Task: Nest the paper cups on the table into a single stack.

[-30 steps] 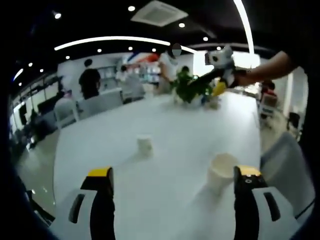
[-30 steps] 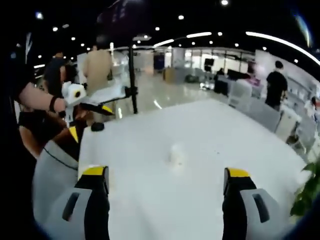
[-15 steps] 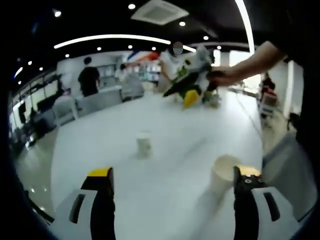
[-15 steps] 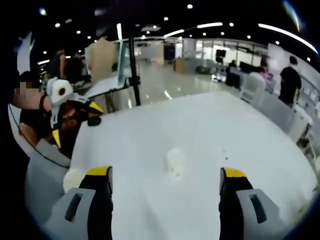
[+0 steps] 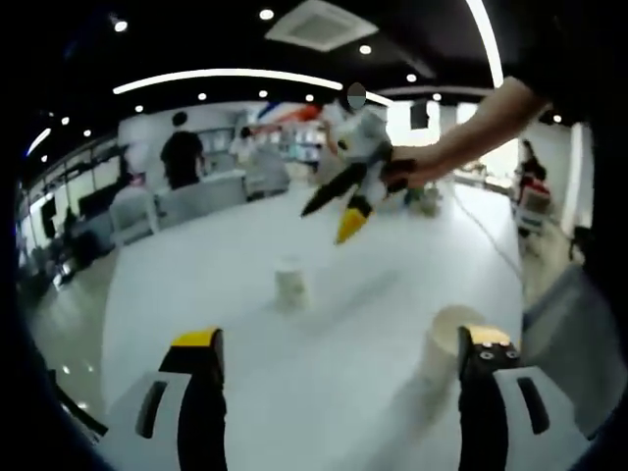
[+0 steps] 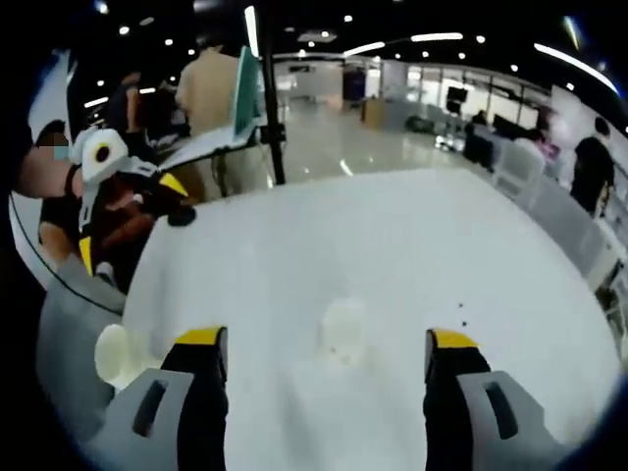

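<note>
Counting two paper cups on the white table [image 5: 196, 285]. I am taking the small cup [image 5: 290, 284] near the table's middle as landmark; it is standing upright.

Left gripper view: my left claw [image 5: 339, 378] is hovering over the near table edge, jaws apart, nothing between them. The small cup is lying ahead of the claw. The second cup [image 5: 448, 341], wider and mouth up, is sitting nearer than the small cup, just beside the claw's right jaw. Beyond the small cup, the right claw [image 5: 332, 204] is hanging above the table, jaws spread.

Right gripper view: the right claw [image 6: 322, 365] is open and empty; the small cup [image 6: 343, 330] is sitting ahead between its jaws. The wider cup [image 6: 116, 353] is sitting left of it at the table edge, and the left claw [image 6: 128, 211] is showing there too, side-on.
</note>
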Motion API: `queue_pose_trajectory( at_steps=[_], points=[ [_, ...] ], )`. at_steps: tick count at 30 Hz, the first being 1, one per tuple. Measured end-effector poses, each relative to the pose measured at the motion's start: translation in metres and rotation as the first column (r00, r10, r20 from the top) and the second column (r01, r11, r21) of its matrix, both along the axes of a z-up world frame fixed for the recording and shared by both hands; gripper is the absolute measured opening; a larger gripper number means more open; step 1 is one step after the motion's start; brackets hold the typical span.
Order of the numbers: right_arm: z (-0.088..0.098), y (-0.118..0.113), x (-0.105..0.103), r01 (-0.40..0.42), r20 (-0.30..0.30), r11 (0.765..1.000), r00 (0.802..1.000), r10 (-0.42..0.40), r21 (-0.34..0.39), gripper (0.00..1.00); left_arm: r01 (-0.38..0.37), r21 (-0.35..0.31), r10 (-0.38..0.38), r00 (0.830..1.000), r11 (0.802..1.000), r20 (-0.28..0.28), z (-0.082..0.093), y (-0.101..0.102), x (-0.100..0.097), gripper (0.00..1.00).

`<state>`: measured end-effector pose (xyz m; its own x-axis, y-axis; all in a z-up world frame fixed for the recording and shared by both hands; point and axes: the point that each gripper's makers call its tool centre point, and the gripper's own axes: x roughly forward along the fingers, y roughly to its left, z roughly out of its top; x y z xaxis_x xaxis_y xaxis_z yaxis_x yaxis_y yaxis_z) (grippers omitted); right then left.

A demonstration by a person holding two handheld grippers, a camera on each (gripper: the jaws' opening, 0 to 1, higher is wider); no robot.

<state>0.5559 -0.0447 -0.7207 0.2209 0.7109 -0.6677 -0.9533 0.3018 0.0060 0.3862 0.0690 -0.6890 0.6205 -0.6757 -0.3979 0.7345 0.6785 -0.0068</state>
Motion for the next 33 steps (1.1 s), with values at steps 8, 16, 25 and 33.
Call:
queue_pose_trajectory(
  at_steps=[8, 16, 25, 33],
  points=[
    [-0.024, 0.012, 0.010, -0.009, -0.026, 0.999, 1.000, 0.009, -0.031, 0.74, 0.001, 0.005, -0.001, 1.000, 1.000, -0.005, -0.003, -0.001, -0.007, 0.99],
    [-0.047, 0.019, 0.018, -0.011, -0.061, 0.997, 0.998, 0.007, -0.076, 0.69, -0.002, 0.008, 0.002, 1.000, 1.000, -0.021, -0.008, 0.002, -0.013, 0.97],
    [-0.060, 0.028, 0.022, -0.015, -0.071, 0.995, 0.997, 0.007, -0.103, 0.59, -0.016, -0.001, 0.016, 1.000, 1.000, -0.025, -0.007, 0.006, -0.012, 0.97],
    [-0.067, 0.031, 0.022, -0.027, -0.072, 0.991, 0.997, 0.018, -0.128, 0.55, -0.015, -0.010, 0.014, 1.000, 1.000, -0.023, -0.004, 0.002, -0.010, 0.96]
  ],
)
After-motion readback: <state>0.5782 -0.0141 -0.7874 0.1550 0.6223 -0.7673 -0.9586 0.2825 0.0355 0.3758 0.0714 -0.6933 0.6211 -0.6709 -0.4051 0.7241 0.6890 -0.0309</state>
